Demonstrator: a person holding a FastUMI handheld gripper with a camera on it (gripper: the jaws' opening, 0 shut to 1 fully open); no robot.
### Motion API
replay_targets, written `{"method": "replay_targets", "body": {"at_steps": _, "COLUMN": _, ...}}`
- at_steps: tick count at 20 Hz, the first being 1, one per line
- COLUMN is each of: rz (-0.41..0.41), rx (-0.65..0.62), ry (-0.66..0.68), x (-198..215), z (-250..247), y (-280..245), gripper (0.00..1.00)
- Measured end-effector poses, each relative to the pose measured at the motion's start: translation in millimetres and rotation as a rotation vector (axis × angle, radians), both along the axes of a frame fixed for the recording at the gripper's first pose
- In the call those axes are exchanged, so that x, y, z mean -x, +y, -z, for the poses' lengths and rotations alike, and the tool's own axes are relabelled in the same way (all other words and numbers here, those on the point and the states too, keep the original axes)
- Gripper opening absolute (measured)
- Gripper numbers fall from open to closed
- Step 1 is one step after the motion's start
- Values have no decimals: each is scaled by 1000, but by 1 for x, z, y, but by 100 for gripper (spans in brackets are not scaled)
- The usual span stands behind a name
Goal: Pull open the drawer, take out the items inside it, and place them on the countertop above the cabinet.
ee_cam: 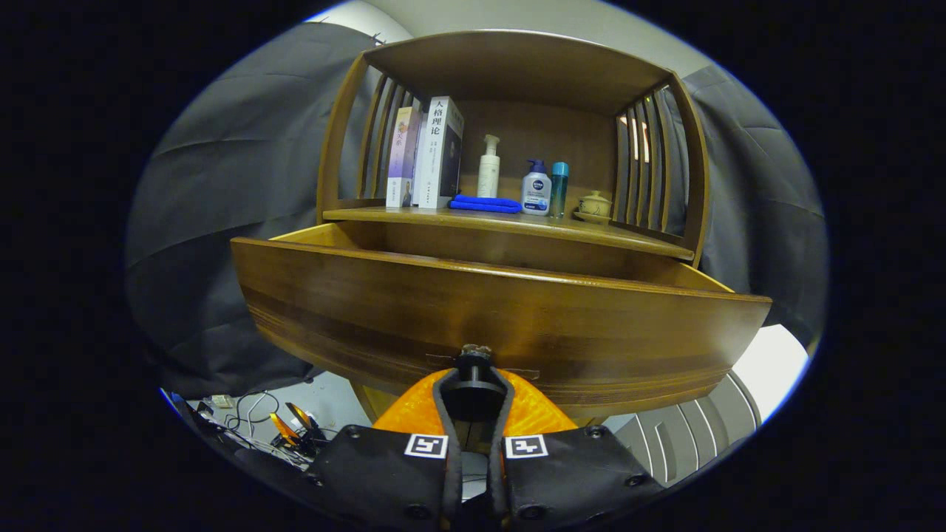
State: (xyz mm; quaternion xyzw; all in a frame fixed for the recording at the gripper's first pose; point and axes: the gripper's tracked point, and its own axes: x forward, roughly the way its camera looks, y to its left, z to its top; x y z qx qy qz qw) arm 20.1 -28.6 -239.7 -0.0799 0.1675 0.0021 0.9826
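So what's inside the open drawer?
Can't tell: the drawer front hides its inside. The gripper is shut on the drawer knob; bottles and books stand on the countertop above.

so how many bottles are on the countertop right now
3. A white pump bottle stands behind the blue cloth, and a blue-capped pump bottle touches a slim teal bottle just right of the cloth. The books could hide more.

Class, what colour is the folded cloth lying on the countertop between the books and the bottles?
Blue. The folded cloth shows best in the gripper view, beyond the open drawer.
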Motion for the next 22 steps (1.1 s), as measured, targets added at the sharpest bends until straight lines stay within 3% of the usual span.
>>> {"method": "replay_targets", "body": {"at_steps": 12, "rz": -24, "rx": 1, "ry": 8, "x": 24, "z": 2, "y": 6, "gripper": 15}}
{"method": "replay_targets", "body": {"at_steps": 16, "rz": -9, "rx": 5, "ry": 17, "x": 30, "z": 3, "y": 7, "gripper": 39}}
{"method": "replay_targets", "body": {"at_steps": 22, "rz": -53, "rx": 39, "ry": -45, "x": 46, "z": -28, "y": 12, "gripper": 99}}
